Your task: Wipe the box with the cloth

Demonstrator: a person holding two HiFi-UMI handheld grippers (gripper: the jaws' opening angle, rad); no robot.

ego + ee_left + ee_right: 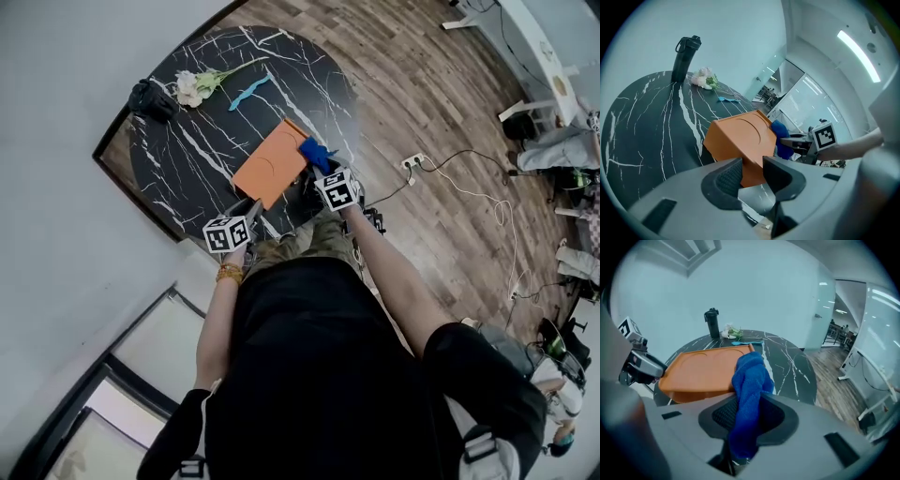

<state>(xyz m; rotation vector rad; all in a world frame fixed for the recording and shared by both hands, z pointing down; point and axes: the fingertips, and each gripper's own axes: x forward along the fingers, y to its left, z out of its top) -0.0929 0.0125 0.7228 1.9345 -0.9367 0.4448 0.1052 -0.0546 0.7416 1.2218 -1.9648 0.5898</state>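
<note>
Left claw point(751, 173) pinches the flat orange box point(740, 138) by a corner on a black marbled counter point(647, 131); right claw point(749, 414) pinches fuzzy blue cloth point(750, 376).

Lighting was bright, even and diffuse, with a ceiling light strip point(857, 43) visible in the left gripper view. Both gripper views showed strong fisheye bending, dark corners and a soft near foreground.

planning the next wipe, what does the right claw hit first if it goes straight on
Probably the box, just past the cloth that the right claw holds. It lines up near the box's right end, so it might instead slip by onto the table; depth is unclear.
</note>
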